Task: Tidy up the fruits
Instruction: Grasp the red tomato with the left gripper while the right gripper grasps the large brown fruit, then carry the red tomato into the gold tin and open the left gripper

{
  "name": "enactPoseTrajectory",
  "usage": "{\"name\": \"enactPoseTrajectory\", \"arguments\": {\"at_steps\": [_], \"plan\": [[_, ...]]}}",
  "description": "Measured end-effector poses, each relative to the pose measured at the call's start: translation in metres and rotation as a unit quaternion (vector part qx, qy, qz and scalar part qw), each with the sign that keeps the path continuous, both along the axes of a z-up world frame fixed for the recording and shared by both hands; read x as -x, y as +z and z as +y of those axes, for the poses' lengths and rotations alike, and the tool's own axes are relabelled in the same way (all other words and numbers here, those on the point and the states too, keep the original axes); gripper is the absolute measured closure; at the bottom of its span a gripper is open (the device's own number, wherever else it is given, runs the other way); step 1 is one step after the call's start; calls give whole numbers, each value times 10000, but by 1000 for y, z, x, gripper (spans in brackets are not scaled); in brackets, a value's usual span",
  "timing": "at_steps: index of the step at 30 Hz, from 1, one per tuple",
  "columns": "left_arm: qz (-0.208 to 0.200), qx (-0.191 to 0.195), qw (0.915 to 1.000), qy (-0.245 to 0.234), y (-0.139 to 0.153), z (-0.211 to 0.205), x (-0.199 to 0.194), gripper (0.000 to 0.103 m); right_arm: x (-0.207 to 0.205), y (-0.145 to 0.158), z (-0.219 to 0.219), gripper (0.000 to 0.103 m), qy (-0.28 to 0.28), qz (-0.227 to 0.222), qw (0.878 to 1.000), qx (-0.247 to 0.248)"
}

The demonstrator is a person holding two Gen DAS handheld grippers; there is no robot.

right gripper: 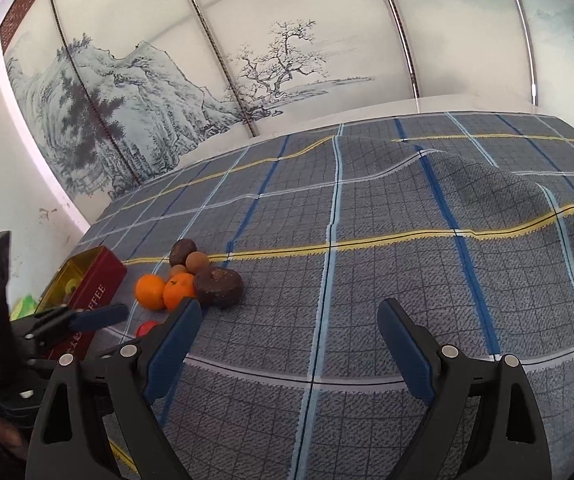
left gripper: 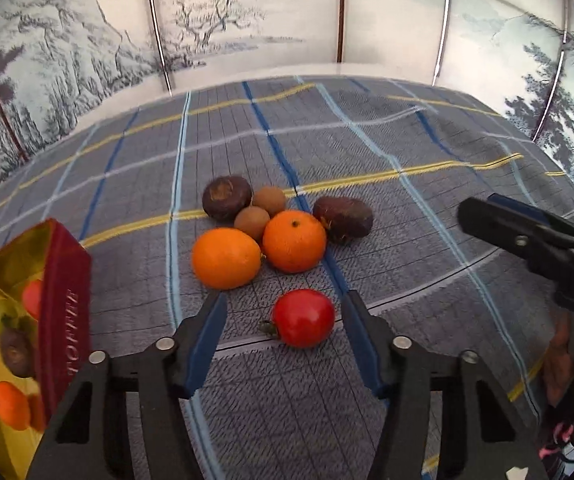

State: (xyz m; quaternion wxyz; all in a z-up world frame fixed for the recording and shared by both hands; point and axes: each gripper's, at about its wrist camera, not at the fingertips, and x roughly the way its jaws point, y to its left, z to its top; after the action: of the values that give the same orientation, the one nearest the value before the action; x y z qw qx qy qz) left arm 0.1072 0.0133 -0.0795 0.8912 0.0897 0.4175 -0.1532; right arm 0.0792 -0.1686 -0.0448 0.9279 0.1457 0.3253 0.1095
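A red tomato point(left gripper: 303, 318) lies on the plaid cloth between the open fingers of my left gripper point(left gripper: 285, 300), untouched. Behind it sit two oranges point(left gripper: 226, 258) point(left gripper: 294, 241), two small brown fruits point(left gripper: 251, 222) point(left gripper: 269, 201) and two dark purple fruits point(left gripper: 227, 198) point(left gripper: 343, 219). A red tin point(left gripper: 65, 300) with a gold inside at the left holds several fruits. My right gripper point(right gripper: 289, 316) is open and empty over bare cloth, right of the pile point(right gripper: 183, 280). The tin point(right gripper: 91, 284) and tomato point(right gripper: 147, 328) show at its left.
The plaid cloth point(right gripper: 367, 280) is rumpled into a ridge at the back right. A painted folding screen point(left gripper: 207, 32) stands behind the table. The right gripper point(left gripper: 527, 236) shows at the right of the left wrist view.
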Motion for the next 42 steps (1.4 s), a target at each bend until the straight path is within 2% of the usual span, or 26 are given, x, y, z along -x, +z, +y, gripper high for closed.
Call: {"name": "enactPoseTrajectory", "arguments": {"at_steps": [1,3,4,9,11,13,16,19,22,26,30,31,32,34,39,42], "plan": [[23,-13,10000,10,-3,-1,-2,50,0,0,0,13,21,4,10000,-13],[111,-14,9999,-43,-10,-2,-5,68,0,-1,-1,13,38,2,10000,-57],[77,106,9999,-60,-10,-1,-4,76,0,-1,-2,13,53,4,9999,-97],[-12,105,9999,100,-8,-1,2,75,-4,-3,1,13,163,114,9998,-80],[-11,244,9995,184,-3,3,8,75,-9,-4,3,13,338,260,9991,-84],[-6,351,9991,227,3,7,14,75,-17,-4,8,13,755,433,9962,-89],[-7,480,9985,264,14,12,22,75,-27,3,20,13,1202,398,9911,414],[-38,532,9983,244,24,13,31,75,-39,9,35,17,1868,161,9785,855],[-107,539,9983,197,33,12,39,75,-56,6,49,30,2450,80,9600,1356],[-168,574,9981,121,42,10,46,75,-71,3,65,32,3087,-5,9324,1880],[-184,608,9980,81,46,10,48,75,-80,-2,75,33,3466,-70,9125,2174],[-186,611,9979,77,47,10,48,75,-82,-4,77,38,3518,-59,9093,2223],[-183,606,9980,79,48,10,48,75,-85,-7,80,49,3595,-33,9051,2272],[-179,609,9979,82,48,10,49,75,-90,-16,87,63,3724,153,8970,2376],[-239,612,9978,110,54,13,55,75,-83,-12,80,65,3521,217,9098,2188],[-271,658,9973,153,57,17,63,75,-63,-3,66,65,3247,189,9273,1851]]}}
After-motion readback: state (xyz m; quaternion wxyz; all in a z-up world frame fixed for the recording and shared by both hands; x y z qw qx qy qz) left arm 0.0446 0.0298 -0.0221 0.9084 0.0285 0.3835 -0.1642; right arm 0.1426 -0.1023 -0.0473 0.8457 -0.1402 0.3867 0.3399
